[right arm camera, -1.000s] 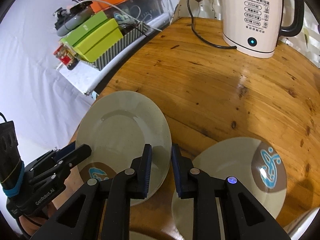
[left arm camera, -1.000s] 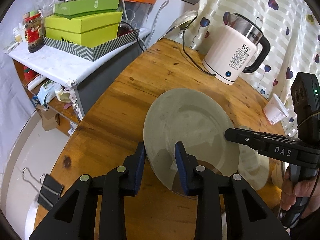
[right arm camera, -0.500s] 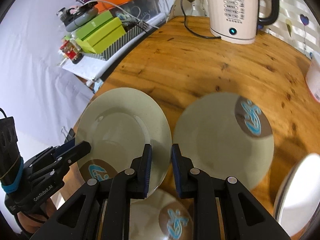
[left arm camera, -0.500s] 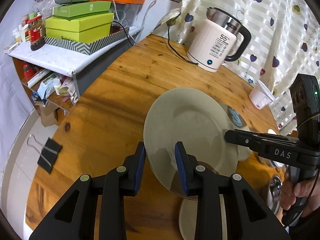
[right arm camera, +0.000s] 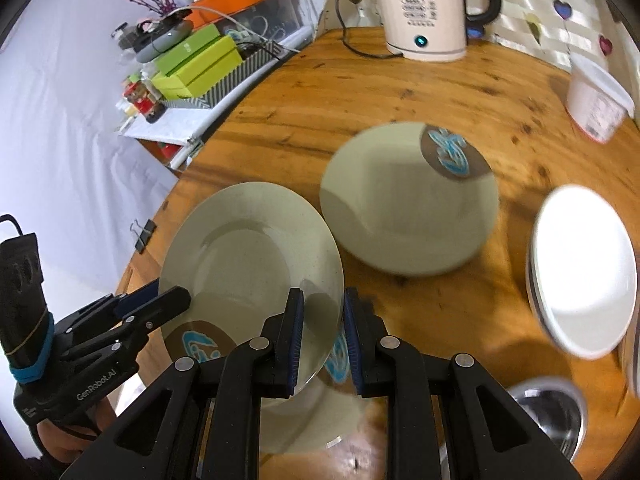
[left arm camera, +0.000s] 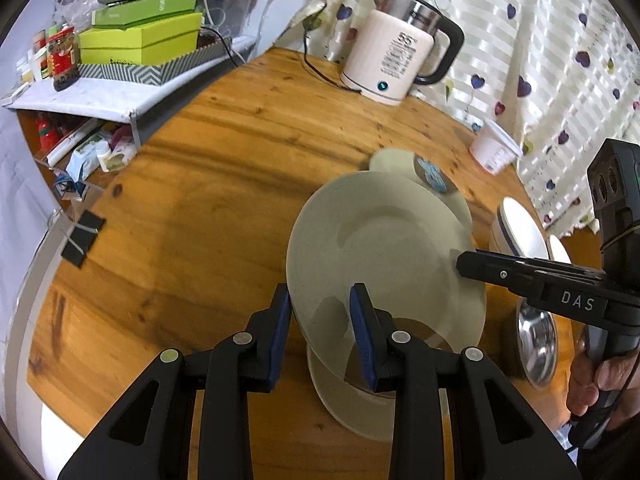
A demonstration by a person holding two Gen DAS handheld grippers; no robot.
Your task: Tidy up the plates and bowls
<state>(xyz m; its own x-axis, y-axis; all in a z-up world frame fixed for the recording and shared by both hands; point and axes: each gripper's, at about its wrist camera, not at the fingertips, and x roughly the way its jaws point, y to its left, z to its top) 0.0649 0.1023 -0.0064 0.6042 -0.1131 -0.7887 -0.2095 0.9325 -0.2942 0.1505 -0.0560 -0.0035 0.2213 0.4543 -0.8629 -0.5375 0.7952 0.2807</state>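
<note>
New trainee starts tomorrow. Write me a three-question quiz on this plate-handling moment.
1. True or false: the left hand-held gripper and the right hand-held gripper both grip the raised beige plate.
2. What lies directly beneath it? A) second plate B) steel bowl C) cup
3. Fill in: the kettle reads ___ °C.
Key: 1 true; 2 A; 3 55.

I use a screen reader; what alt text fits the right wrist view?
Both grippers, right and left, hold one beige plate by opposite rims above a wooden table. Another beige plate, a white bowl and a kettle sit beyond.
</note>
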